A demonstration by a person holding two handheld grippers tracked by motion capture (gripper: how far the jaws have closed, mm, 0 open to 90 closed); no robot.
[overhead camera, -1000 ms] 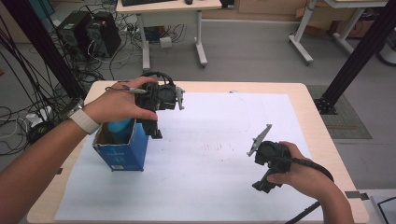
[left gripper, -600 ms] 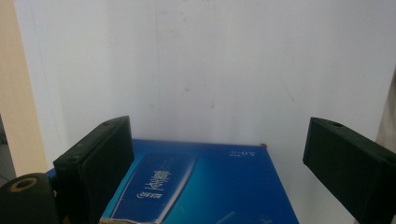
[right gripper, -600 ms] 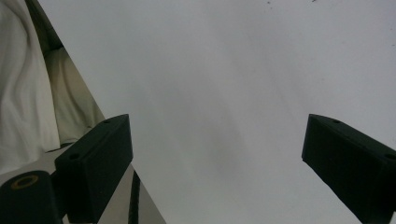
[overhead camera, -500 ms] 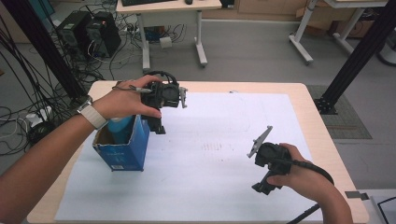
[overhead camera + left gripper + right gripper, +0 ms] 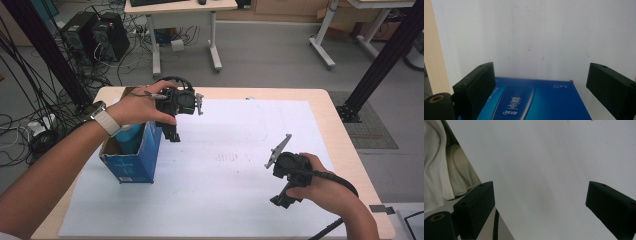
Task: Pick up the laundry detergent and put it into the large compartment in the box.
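A blue carton stands open-topped on the white sheet at the table's left, with something light blue inside it. My left gripper hangs just right of the carton's far corner and points down. Its jaws are wide apart and hold nothing. In the left gripper view the carton's printed blue side lies low between the open jaws of the left gripper, touching neither. My right gripper rests near the sheet's front right. In its own view the right gripper is open over bare sheet.
The wooden table edge borders the sheet on the right. Beyond the table are a desk frame, computer towers and tangled cables on the floor. A black post stands at the right. White cloth lies past the table edge.
My left hand has drifted slightly to the right and away from me beside the carton. The right hand has not moved.
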